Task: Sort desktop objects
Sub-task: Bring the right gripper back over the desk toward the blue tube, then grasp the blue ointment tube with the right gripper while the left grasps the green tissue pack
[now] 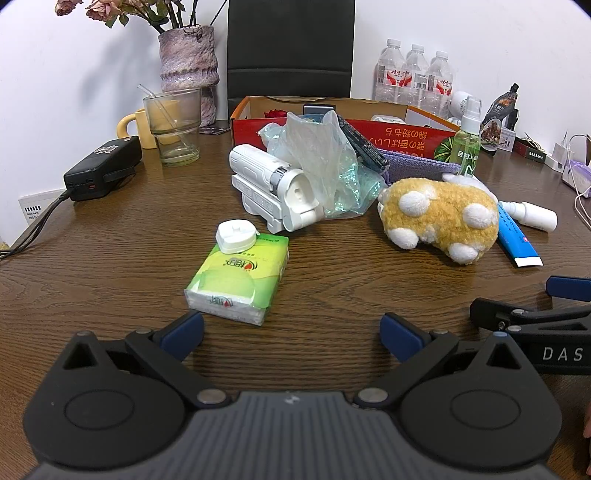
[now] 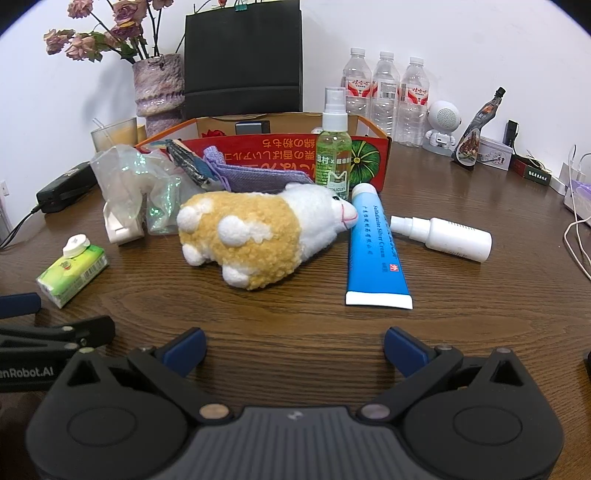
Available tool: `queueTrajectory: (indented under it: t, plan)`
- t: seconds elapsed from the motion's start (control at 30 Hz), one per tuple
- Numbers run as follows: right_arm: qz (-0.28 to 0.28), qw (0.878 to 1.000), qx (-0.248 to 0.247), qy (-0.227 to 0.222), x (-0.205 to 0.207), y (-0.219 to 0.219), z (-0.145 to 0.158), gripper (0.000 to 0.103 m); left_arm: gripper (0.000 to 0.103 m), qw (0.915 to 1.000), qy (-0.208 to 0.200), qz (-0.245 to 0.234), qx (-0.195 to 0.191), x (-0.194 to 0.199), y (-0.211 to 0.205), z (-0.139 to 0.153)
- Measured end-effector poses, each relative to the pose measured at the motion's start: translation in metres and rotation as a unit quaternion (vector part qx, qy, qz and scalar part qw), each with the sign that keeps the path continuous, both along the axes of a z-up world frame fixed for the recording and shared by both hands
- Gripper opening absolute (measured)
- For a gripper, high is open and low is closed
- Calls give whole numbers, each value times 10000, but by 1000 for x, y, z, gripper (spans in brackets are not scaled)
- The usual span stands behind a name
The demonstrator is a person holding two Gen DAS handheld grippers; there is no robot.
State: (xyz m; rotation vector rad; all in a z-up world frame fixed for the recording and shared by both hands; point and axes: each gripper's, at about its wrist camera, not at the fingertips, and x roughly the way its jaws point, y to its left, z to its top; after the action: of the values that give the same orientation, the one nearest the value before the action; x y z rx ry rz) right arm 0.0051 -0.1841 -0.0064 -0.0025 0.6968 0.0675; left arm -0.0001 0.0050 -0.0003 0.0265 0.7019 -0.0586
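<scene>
Both the left gripper (image 1: 291, 332) and right gripper (image 2: 293, 345) hover with fingers spread and empty at the near table edge, with the soft, light yellow-and-white plush sheep (image 2: 258, 230) mid-table just beyond, best pinched across its squashy middle.

Both wrist views bright and evenly lit, soft indoor light from above and in front; white wall (image 1: 461, 26) close to washed out, and the vase (image 1: 187, 62) throws a faint grey shadow leftward onto it. Dull sheen on the wood tabletop (image 2: 295, 317), weak glare on the water bottles (image 2: 384, 96), short soft shadows under the plush toy (image 2: 258, 236). Strong fisheye bending at the edges, dark vignette in the corners; centre sharp, far edges slightly soft.
</scene>
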Motion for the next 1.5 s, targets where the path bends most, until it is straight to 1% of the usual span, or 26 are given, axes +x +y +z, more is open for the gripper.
queueTrajectory:
  t: [0.57,0.67,0.73,0.83,0.93,1.0,1.07,1.1,1.13,1.17,1.2,1.23,1.27,1.3,1.37,1.4,1.43,1.5]
  plan:
    - [75,10000,-20,6,1,0,0,103,103,10000,-2,-1,-3,0,0,0]
    - [70,10000,-4,2,1,-1,1,103,103,10000,-72,19,-26,-1,3,2]
    - [-56,10000,-22,11,1,-5,1,103,103,9998,-192,-26,33,-2,7,6]
    - [-263,9995,-192,20,7,-19,4,103,103,9996,-216,-34,152,11,19,7]
    - [-405,9985,-364,75,29,-32,6,103,103,10000,5,61,-56,35,31,3]
    - [-367,9989,-223,158,47,-39,5,102,102,9998,45,-57,-182,44,34,4]
    - [-342,9991,-70,230,65,-46,5,101,81,9992,14,-368,-174,46,31,6]
    - [-337,9992,-34,225,71,-47,5,100,67,9991,15,-423,-57,46,27,8]
    - [-337,9992,-5,211,76,-49,5,92,57,9990,48,-442,24,44,24,10]
    - [-353,9992,2,181,80,-50,6,84,50,9989,87,-467,10,43,23,11]
    - [-370,9992,-2,158,84,-51,7,79,47,9986,151,-501,-47,42,21,13]
    - [-366,9992,-1,138,85,-52,8,65,47,9980,252,-548,-193,40,20,15]
    - [-367,9993,1,122,86,-53,9,40,47,9969,356,-597,-381,37,18,17]
    - [-380,9992,0,145,85,-54,11,37,46,9952,459,-645,-569,35,16,19]
    - [-392,9989,-49,260,77,-53,13,36,46,9894,785,-788,-931,34,10,24]
    - [-372,9988,-74,308,71,-52,15,36,46,9831,1043,-903,-1201,36,9,27]
    - [-334,9987,-68,369,63,-52,16,36,46,9745,1283,-1062,-1501,41,9,31]
    - [-277,9984,46,494,48,-54,19,36,46,9541,1687,-1404,-2040,53,11,41]
